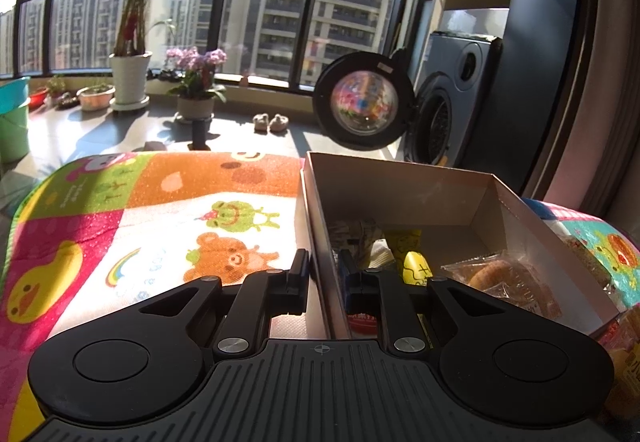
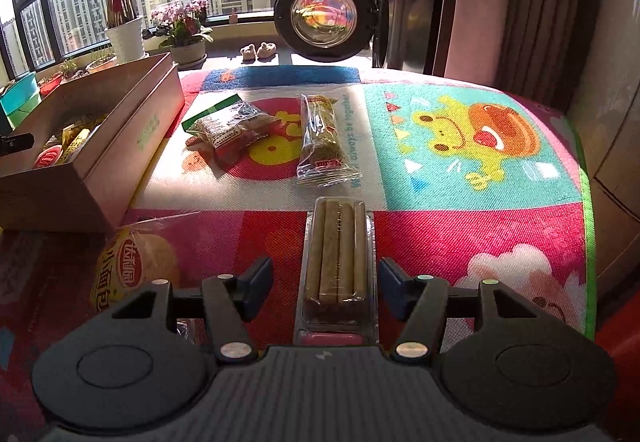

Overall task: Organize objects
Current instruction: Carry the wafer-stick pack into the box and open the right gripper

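Right gripper (image 2: 325,292) spread wide, straddling biscuit pack (image 2: 338,262) on mat (image 2: 460,234), fingers clear of it. Left gripper (image 1: 324,276) clamped on box (image 1: 316,226) wall. Beyond: bun packet (image 2: 120,266), two snack packets (image 2: 324,137).

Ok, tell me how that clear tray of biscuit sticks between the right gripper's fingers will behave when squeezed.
The tray of biscuit sticks looks like thin clear plastic, so its walls will probably flex under the right gripper. The glossy surface may be slippery. The sticks look brittle and could crack under a hard pinch. It lies flat on the play mat, so rolling seems unlikely.
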`<state>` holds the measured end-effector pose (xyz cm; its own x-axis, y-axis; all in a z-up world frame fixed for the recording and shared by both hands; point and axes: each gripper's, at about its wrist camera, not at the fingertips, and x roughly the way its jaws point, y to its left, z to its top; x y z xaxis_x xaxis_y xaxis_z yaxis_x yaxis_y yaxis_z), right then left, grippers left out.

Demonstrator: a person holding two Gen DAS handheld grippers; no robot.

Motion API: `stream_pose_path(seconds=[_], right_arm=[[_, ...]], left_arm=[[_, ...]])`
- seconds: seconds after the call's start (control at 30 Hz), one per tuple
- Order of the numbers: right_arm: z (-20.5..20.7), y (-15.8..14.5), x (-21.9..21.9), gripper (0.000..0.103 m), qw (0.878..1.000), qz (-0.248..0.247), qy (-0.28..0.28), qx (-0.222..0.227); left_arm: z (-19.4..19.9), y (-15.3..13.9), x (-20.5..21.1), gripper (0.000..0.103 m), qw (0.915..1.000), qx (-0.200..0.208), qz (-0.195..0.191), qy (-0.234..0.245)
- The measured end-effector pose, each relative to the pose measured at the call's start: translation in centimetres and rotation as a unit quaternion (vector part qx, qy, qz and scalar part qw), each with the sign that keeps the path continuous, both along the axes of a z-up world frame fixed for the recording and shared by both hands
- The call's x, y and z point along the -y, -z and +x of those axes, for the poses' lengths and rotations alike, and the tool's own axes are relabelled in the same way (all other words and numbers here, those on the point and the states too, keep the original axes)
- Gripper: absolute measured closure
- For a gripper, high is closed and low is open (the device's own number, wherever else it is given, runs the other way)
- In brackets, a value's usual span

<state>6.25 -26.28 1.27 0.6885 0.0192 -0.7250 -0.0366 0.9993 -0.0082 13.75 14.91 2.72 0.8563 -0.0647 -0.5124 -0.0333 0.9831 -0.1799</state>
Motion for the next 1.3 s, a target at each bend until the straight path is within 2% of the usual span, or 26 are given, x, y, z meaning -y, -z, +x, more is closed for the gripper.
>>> stream_pose_path(seconds=[0.03, 0.07, 0.13, 0.37, 0.43, 0.53, 0.77, 0.9, 1.07, 1.3], right_arm=[[-0.2, -0.1, -0.2, 0.049, 1.000, -0.006, -0.003, 0.002], [-0.3, -0.2, -0.4, 0.058, 1.000, -0.011, -0.006, 0.002], [-0.8, -0.5, -0.6, 0.071, 1.000, -0.017, -0.010, 0.000], [-3.7, -3.8, -1.3, 0.071, 1.000, 0.001, -0.018, 0.006], [-5.1, -5.0, -2.2, 0.071, 0.999, 0.011, -0.035, 0.007], [-7.2, -6.6, -4.2, 0.071, 0.998, -0.006, -0.062, 0.019], [-10.0, -9.4, -8.5, 0.071, 0.993, 0.000, -0.116, 0.024], [-10.9, -11.7, -9.8, 0.071, 0.989, 0.025, -0.144, 0.031], [-10.4, -14.1, -11.3, 0.071, 0.982, 0.067, -0.175, 0.029], [-4.9, -16.3, -14.5, 0.071, 0.978, 0.074, -0.191, 0.048]], left_arm=[[0.0, 0.1, 0.1, 0.085, 1.0000, 0.000, 0.000, 0.000], [0.0, 0.1, 0.1, 0.085, 1.0000, 0.000, 0.000, 0.000], [0.0, 0.1, 0.1, 0.085, 1.0000, 0.000, -0.001, 0.000], [0.0, 0.2, 0.2, 0.085, 1.0000, 0.001, -0.006, -0.001], [-0.2, 0.1, 0.4, 0.085, 1.0000, 0.001, -0.005, -0.003], [-0.2, 0.2, 0.4, 0.085, 1.0000, 0.002, -0.006, -0.004], [-0.3, 0.2, 0.3, 0.085, 0.9999, 0.002, -0.010, -0.003], [-0.3, 0.2, 0.3, 0.085, 0.9999, 0.001, -0.014, -0.002], [-0.3, 0.2, 0.2, 0.085, 0.9998, 0.001, -0.017, -0.002], [-0.3, 0.2, 0.2, 0.085, 0.9999, 0.001, -0.017, -0.002]])
